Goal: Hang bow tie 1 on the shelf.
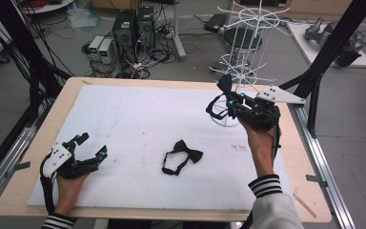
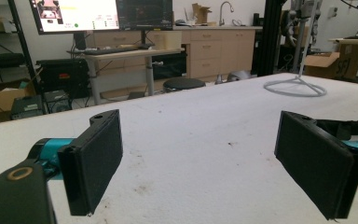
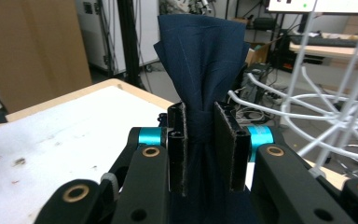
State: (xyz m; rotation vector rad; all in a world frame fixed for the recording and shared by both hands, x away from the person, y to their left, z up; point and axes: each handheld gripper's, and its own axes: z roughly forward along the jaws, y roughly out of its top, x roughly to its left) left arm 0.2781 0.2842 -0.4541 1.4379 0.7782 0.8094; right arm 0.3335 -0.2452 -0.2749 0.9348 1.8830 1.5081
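Beside the white wire rack (image 1: 248, 52), at its base, the right gripper (image 1: 226, 98) is clamped on the knot of a dark blue bow tie (image 3: 203, 65), while a black bow tie (image 1: 183, 155) lies nearer the person and the left gripper (image 1: 90, 145), farthest from that rack, rests spread wide, grasping nothing.

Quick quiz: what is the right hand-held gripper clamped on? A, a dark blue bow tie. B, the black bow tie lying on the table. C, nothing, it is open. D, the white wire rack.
A: in the right gripper view the right hand-held gripper has its jaws closed on the knot of a dark blue bow tie, near the white wire rack.
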